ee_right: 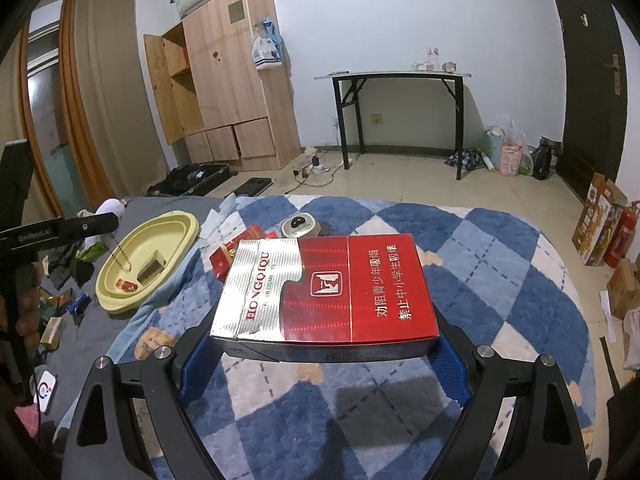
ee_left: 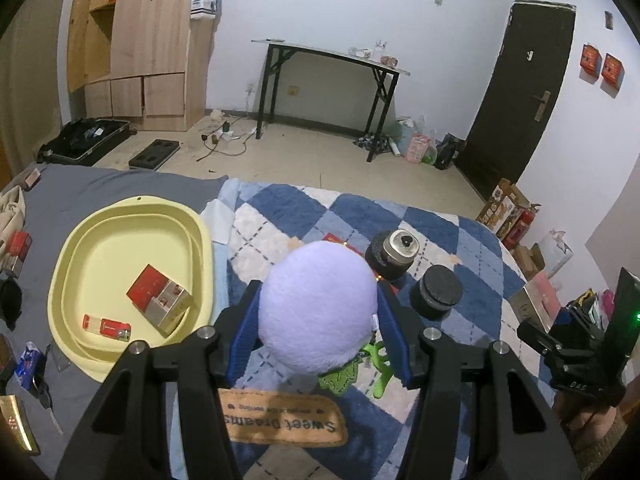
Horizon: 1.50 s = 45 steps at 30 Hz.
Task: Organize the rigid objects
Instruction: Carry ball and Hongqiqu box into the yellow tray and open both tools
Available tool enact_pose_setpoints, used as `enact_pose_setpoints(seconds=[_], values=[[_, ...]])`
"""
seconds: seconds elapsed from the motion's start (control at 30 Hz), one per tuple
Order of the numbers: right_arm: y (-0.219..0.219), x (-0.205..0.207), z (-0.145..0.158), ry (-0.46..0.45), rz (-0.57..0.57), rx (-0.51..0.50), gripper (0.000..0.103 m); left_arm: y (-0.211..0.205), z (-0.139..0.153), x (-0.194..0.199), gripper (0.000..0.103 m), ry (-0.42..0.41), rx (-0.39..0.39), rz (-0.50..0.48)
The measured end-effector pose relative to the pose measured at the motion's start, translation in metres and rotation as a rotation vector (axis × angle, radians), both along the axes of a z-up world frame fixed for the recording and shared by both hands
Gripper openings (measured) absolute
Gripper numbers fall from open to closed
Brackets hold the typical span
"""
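Note:
My left gripper (ee_left: pixel 316 300) is shut on a round lilac plush toy (ee_left: pixel 320 304), its blue pads (ee_left: pixel 244 332) pressing both sides, above the blue-and-white checked blanket (ee_left: pixel 280 208). To its left lies a pale yellow tray (ee_left: pixel 68 264) holding a red-and-silver cigarette pack (ee_left: pixel 160 300) and a red lighter (ee_left: pixel 106 326). My right gripper (ee_right: pixel 324 320) holds a wide red-and-silver cigarette carton (ee_right: pixel 328 288) flat between its jaws, over the blanket (ee_right: pixel 500 260). Its fingertips are hidden under the carton. The yellow tray (ee_right: pixel 120 300) sits to the left in that view.
Two black round pieces, one with a silver top (ee_left: pixel 394 250) and one plain (ee_left: pixel 436 292), stand on the blanket beside red packs (ee_right: pixel 230 258). Small boxes and keys (ee_left: pixel 28 364) litter the grey sheet at left. Past the bed edge are bare floor, a folding table (ee_left: pixel 328 80) and a wardrobe (ee_left: pixel 140 40).

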State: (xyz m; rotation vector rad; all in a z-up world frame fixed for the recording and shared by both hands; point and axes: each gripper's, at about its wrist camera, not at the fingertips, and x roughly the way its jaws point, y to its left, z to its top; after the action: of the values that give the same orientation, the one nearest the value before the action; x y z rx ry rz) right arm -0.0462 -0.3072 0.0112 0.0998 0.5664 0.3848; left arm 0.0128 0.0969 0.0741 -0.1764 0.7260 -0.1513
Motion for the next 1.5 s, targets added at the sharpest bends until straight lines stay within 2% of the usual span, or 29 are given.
enact_pose_setpoints(seconds=[0.4,0.57,0.7,0.77,0.87,1.03,1.17,1.27,1.3,1.37,1.5], values=[[0.008,0.003,-0.004,-0.004,-0.011,0.003,0.09,0.003,0.002,0.002,0.057,0.001,0.009,0.012],[0.016,0.002,-0.006,-0.005,0.018,-0.006,0.09,0.031,0.005,0.014,0.057,0.029,0.025,0.038],[0.044,0.002,-0.01,0.023,0.116,-0.013,0.09,0.074,0.009,0.032,0.057,0.035,0.05,0.111],[0.067,0.005,-0.008,0.031,0.186,-0.018,0.09,0.101,0.006,0.04,0.057,0.052,0.046,0.163],[0.11,0.011,0.004,0.007,0.291,-0.032,0.09,0.139,-0.003,0.05,0.057,0.071,0.106,0.225],[0.205,0.038,0.02,-0.045,0.439,-0.074,0.09,0.194,-0.043,0.069,0.057,0.178,0.104,0.299],[0.275,0.08,0.013,-0.022,0.489,-0.107,0.09,0.21,-0.088,0.077,0.057,0.235,0.079,0.316],[0.322,0.105,0.003,-0.015,0.517,-0.191,0.09,0.219,-0.118,0.084,0.057,0.286,0.089,0.334],[0.335,0.112,-0.001,0.0,0.534,-0.208,0.09,0.226,-0.126,0.086,0.057,0.293,0.062,0.348],[0.36,0.121,-0.008,0.022,0.565,-0.258,0.09,0.236,-0.136,0.09,0.057,0.296,0.013,0.355],[0.401,0.131,-0.015,0.036,0.615,-0.342,0.09,0.24,-0.143,0.097,0.057,0.29,0.025,0.36]])
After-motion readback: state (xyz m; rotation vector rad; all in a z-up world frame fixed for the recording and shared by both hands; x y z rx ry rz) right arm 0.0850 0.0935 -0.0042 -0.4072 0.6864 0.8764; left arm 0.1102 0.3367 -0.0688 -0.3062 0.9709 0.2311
